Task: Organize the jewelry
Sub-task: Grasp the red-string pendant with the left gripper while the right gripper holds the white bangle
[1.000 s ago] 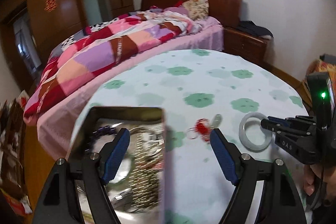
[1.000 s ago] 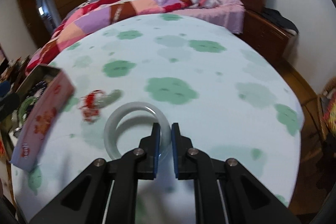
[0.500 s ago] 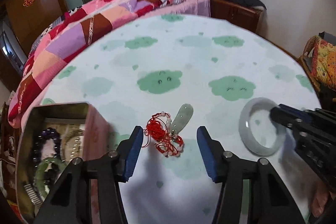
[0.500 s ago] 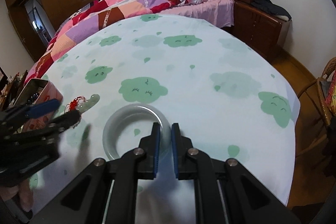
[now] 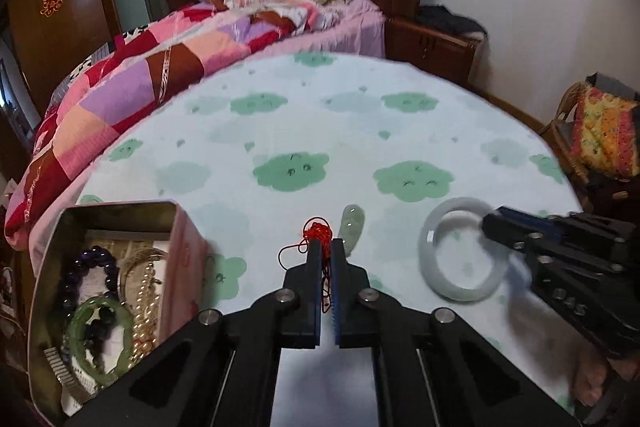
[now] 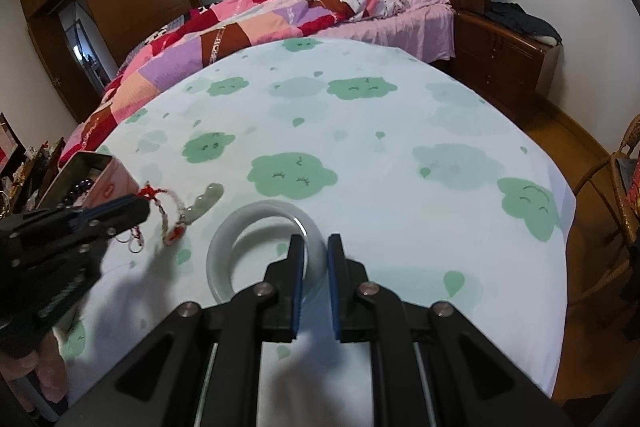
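Both tilt down: left claw [image 5: 326, 247] just clamped the red cord [image 5: 318, 231], right claw [image 6: 315, 247] grips the bangle [image 6: 224, 247]

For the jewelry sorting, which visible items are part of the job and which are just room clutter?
Part of the job:
- red-cord pendant, its cord pinched by the left gripper
- pale bangle, gripped by the right gripper
- tin box holding bracelets and beads

Lying about:
- bed with patchwork quilt
- wicker chair with cushion
- dark clothes on the nightstand
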Available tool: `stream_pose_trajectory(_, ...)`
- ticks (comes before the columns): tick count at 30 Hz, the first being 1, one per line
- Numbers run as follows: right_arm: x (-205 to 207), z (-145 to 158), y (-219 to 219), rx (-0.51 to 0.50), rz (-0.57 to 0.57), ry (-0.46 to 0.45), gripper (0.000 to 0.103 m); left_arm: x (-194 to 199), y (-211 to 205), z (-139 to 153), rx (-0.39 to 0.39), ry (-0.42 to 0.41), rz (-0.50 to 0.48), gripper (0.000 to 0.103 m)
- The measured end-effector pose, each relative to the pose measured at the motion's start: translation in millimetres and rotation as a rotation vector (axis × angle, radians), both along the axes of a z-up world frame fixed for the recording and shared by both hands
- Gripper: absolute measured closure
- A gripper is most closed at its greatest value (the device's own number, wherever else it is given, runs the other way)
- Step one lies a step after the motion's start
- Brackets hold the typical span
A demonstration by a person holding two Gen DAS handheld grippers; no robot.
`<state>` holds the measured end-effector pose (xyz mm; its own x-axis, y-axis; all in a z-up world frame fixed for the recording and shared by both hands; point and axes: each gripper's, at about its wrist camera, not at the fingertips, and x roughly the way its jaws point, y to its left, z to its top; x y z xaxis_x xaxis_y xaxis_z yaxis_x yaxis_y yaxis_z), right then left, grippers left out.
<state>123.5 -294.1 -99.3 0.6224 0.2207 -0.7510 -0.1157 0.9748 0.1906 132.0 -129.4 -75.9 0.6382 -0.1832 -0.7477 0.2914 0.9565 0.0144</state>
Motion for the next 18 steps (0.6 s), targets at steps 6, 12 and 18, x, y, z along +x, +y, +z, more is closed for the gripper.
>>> stream_pose_trajectory(6,-6,12,4,0.006,0.006,-0.030,0.089,-14,9,22,-0.038,-0.041,-0.004,0.101)
stream_pose_trajectory(12,-10,27,5,0.024,0.015,-0.059,0.089,-24,18,52,-0.085,-0.097,-0.010,0.101)
stream_pose_trajectory(18,-14,46,12,0.048,0.038,-0.096,0.089,-31,23,81,-0.103,-0.148,-0.015,0.101)
